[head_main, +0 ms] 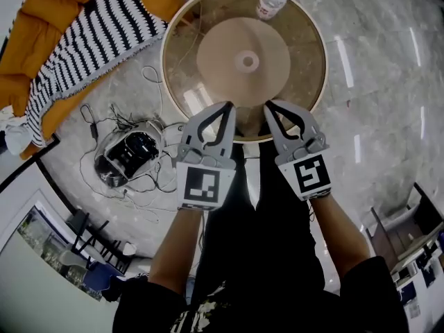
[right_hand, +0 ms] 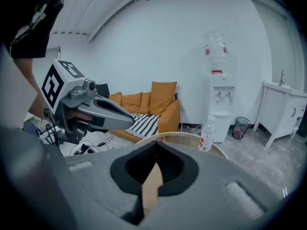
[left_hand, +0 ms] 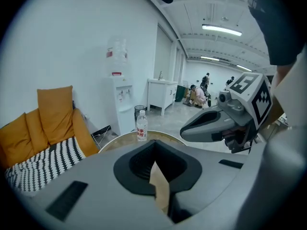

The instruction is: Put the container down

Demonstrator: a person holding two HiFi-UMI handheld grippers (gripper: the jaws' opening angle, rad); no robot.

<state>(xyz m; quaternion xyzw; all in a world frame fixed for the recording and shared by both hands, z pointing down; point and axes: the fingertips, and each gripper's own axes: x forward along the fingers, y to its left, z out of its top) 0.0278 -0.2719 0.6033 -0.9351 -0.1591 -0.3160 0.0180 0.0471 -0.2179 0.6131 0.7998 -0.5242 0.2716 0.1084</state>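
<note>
The round glass tabletop spreads ahead of both tools, its near rim beneath their tips and open surface beyond them. The container, a capped water bottle, stands upright by the far rim, ahead and slightly right of the right tool. It and the left tool are held side by side, each clenched tip to tip on nothing. Cables clutter the floor left of the left tool.
</note>
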